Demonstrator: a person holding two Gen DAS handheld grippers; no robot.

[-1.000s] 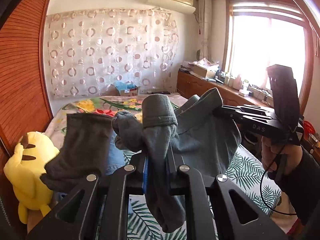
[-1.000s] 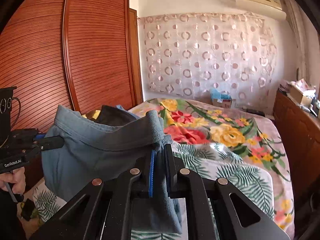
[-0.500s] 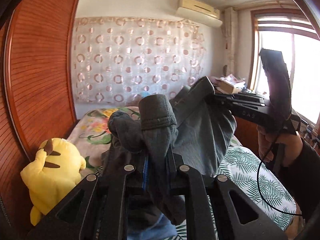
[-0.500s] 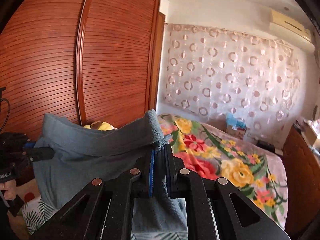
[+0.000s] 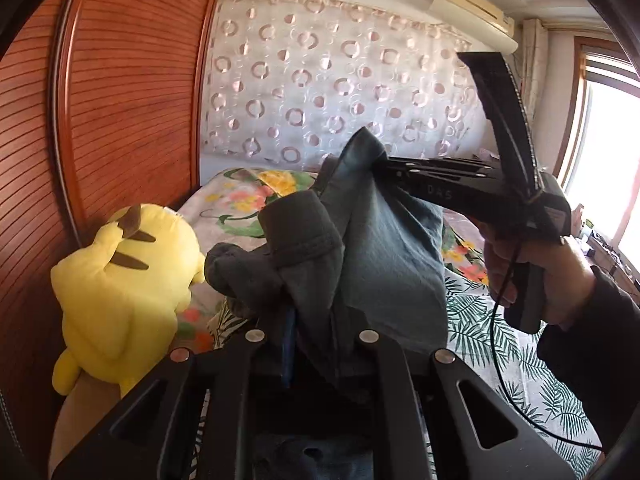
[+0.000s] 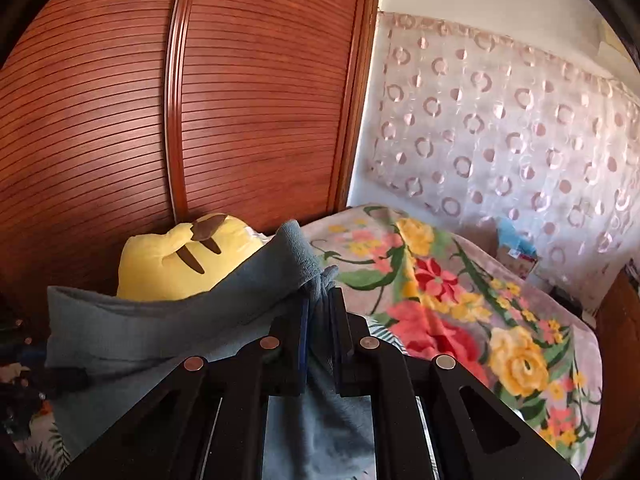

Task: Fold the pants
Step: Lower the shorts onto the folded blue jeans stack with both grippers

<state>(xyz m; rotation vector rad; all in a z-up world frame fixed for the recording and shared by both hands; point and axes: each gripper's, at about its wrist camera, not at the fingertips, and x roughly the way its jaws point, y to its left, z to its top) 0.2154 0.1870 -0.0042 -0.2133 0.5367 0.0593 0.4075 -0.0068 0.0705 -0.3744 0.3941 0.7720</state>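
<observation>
The pants (image 5: 384, 256) are grey-blue and hang in the air above the bed. My left gripper (image 5: 316, 320) is shut on a bunched corner of their waistband. My right gripper (image 6: 318, 304) is shut on the other end of the waistband (image 6: 168, 316), which stretches away to the left. In the left wrist view my right gripper (image 5: 384, 160) comes in from the right, held by a hand (image 5: 540, 276), its jaws closed on the cloth. The lower part of the pants is hidden behind the grippers.
A yellow plush toy (image 5: 120, 284) leans against the red-brown wooden wardrobe (image 6: 180, 120) at the left. The bed has a floral blanket (image 6: 460, 304) and a leaf-print sheet (image 5: 480, 320). A circle-patterned curtain (image 5: 340, 80) covers the far wall. A window (image 5: 608, 160) is at the right.
Both grippers have swung left toward the wardrobe and plush toy, carrying the pants. The two grippers have come closer together, so the waistband hangs slacker between them.
</observation>
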